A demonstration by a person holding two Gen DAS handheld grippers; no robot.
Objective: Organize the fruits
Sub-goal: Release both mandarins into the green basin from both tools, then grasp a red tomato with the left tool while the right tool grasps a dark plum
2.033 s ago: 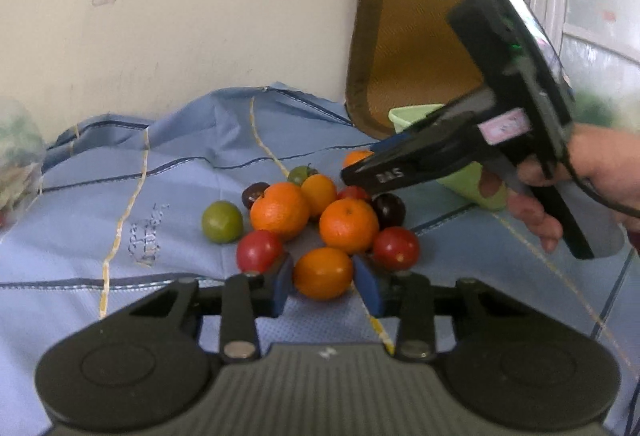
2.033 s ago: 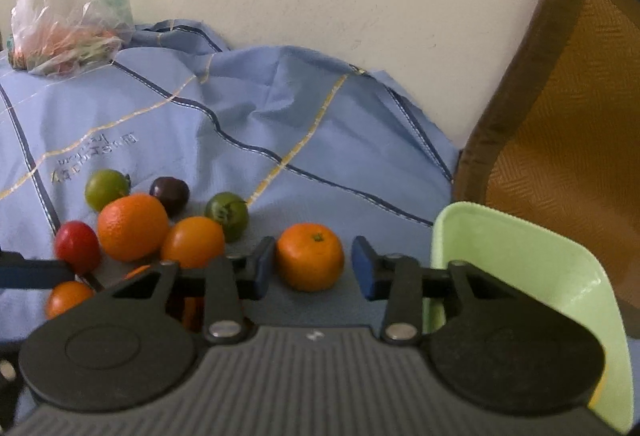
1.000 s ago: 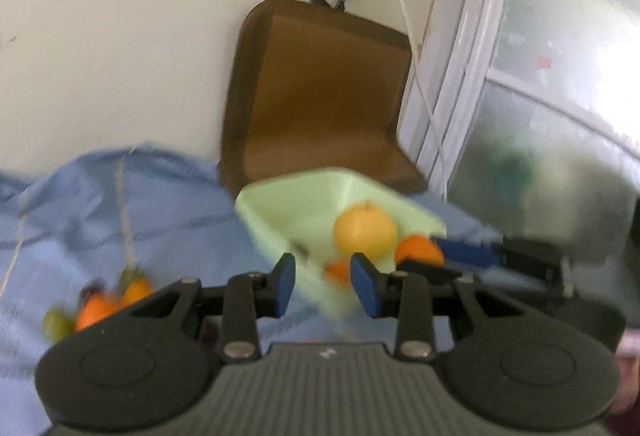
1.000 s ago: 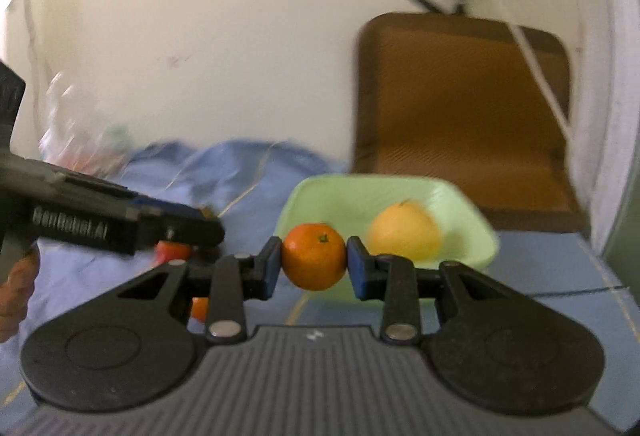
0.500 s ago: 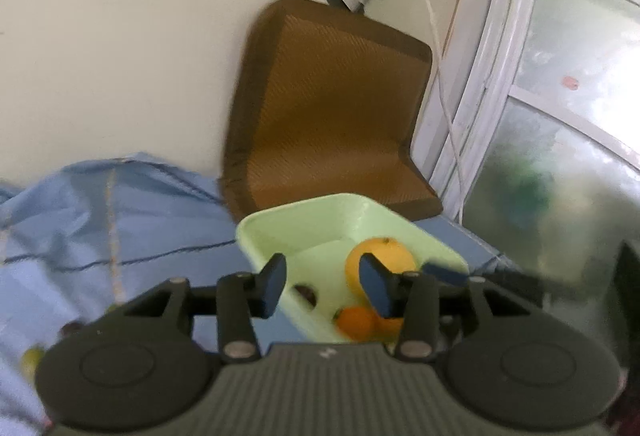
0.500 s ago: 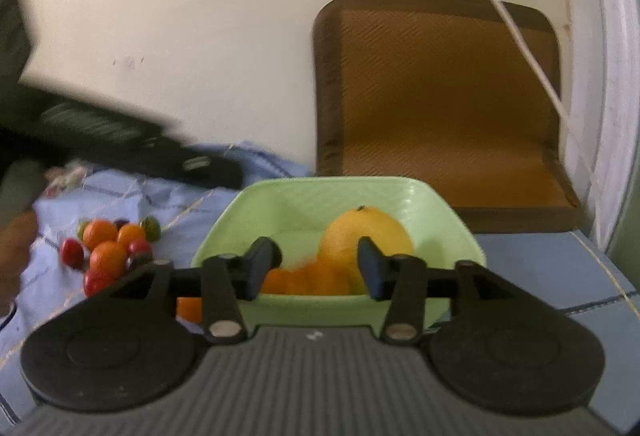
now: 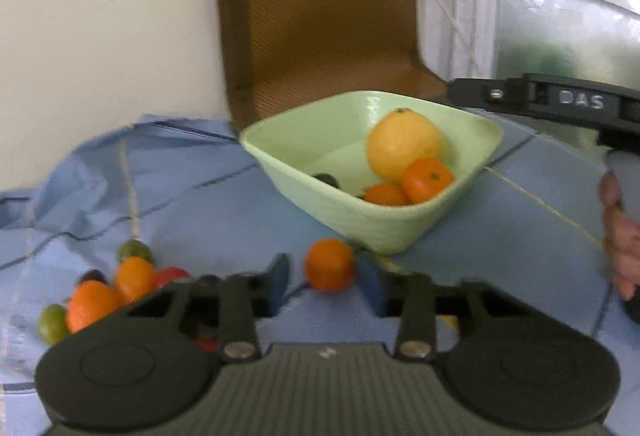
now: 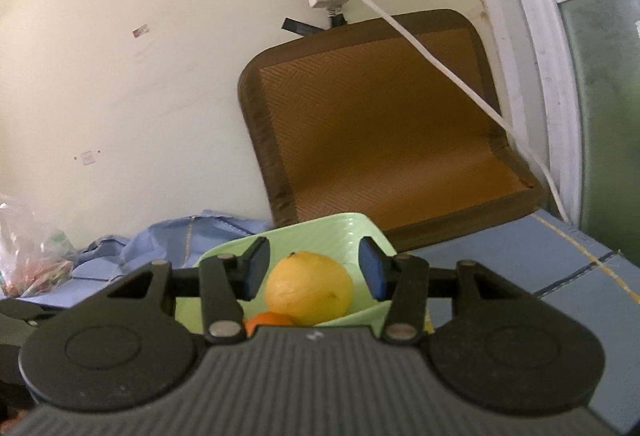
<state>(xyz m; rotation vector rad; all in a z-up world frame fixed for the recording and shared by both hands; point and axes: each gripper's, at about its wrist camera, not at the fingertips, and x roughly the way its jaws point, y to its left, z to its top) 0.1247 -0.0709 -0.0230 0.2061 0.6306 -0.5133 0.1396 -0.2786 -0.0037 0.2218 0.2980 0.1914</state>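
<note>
Both claws stand open and hold nothing: left gripper [image 7: 324,282] frames an orange [image 7: 329,264] on the cloth [image 7: 192,204]; right gripper [image 8: 312,272] hangs over the green bowl [image 8: 328,232].

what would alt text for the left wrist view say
A pale green bowl on a blue cloth holds a large yellow citrus and two small oranges. A loose orange lies on the cloth before it, seen untouched between the parted blue pads of the left claw; more fruit sits lower left, and the right claw reaches in from the right.
</note>
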